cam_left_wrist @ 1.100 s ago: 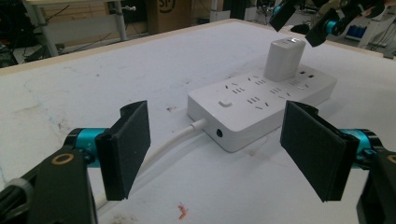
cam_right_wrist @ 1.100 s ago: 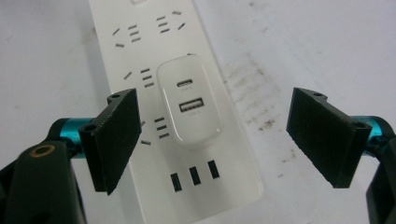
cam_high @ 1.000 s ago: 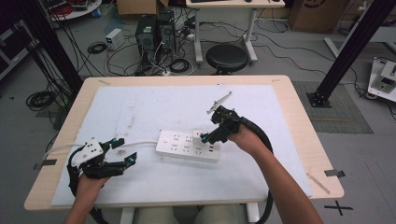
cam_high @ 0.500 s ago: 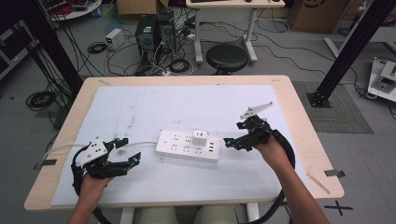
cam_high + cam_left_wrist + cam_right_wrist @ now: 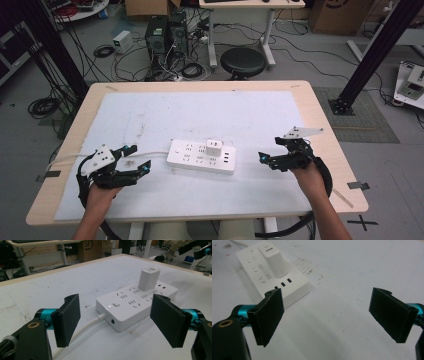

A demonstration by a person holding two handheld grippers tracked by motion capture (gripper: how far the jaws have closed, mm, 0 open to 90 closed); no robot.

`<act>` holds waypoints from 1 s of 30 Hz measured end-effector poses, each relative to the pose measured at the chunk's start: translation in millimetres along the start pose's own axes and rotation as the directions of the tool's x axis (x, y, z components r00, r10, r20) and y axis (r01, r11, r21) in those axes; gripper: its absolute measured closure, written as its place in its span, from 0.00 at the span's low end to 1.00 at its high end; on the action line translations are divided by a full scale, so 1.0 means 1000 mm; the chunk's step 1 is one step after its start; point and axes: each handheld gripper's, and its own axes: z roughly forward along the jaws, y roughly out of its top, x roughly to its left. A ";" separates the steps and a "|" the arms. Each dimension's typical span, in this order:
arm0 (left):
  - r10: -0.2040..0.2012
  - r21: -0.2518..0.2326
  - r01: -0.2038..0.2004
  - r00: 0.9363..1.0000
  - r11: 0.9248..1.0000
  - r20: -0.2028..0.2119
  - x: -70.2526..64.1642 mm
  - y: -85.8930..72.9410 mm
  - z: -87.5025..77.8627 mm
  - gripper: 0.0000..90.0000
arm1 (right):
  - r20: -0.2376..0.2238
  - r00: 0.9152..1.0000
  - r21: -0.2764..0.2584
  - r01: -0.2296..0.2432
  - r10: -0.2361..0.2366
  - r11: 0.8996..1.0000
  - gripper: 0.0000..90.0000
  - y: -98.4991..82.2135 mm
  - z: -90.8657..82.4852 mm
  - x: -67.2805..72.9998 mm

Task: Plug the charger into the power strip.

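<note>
**Power strip sits between two idle grippers**

Power strip [image 5: 201, 156], white charger [image 5: 214, 148] plugged in, lies mid-table; left gripper [image 5: 141, 159] near its cable end, jaws spread, empty. Right gripper [image 5: 262, 159] off its other end, jaws having just opened wide, nothing between.

Left gripper view: cable [image 5: 85, 327] leaves the strip toward the parted jaws.

Right gripper view: strip's USB end [image 5: 283, 285] beyond the spread jaws.

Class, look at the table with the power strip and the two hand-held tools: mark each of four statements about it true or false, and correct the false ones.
1. A white charger is plugged into the power strip. True.
2. The right tool grips the charger. False: its jaws are open, off to the strip's right.
3. The left tool is open near the strip's cable end. True.
4. The strip lies on bare wood. False: it lies on a white mat.
</note>
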 end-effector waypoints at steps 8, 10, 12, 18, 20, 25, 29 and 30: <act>0.004 0.000 -0.004 1.000 1.000 0.000 -0.003 0.001 0.000 0.27 | 0.030 0.999 -0.026 -0.039 0.040 0.999 0.14 -0.018 -0.007 0.000; 0.004 -0.003 -0.004 1.000 1.000 -0.001 -0.003 0.001 0.000 0.27 | 0.034 0.998 -0.029 -0.049 0.050 0.998 0.14 -0.019 -0.008 0.001; 0.003 -0.003 -0.003 1.000 1.000 -0.002 -0.003 0.002 0.000 0.27 | 0.035 0.998 -0.034 -0.053 0.054 0.998 0.14 -0.021 -0.009 0.000; 0.003 0.000 -0.003 1.000 1.000 -0.003 -0.003 0.002 0.000 0.27 | 0.038 0.997 -0.040 -0.068 0.069 0.997 0.14 -0.024 -0.009 -0.001; 0.003 0.002 -0.003 1.000 1.000 -0.003 -0.003 0.001 0.000 0.27 | 0.033 0.997 -0.038 -0.075 0.076 0.996 0.14 -0.025 -0.007 -0.002; -0.001 0.002 0.001 1.000 1.000 -0.007 -0.002 0.000 0.000 0.27 | 0.028 0.996 -0.037 -0.080 0.081 0.996 0.14 -0.027 -0.003 -0.002; 0.000 0.006 0.000 1.000 1.000 -0.009 -0.002 0.000 0.000 0.27 | 0.021 0.997 -0.040 -0.078 0.079 0.996 0.14 -0.028 -0.002 -0.002; 0.001 0.007 -0.001 1.000 1.000 -0.010 -0.001 0.000 0.000 0.27 | 0.021 0.996 -0.039 -0.082 0.083 0.996 0.14 -0.028 -0.002 -0.003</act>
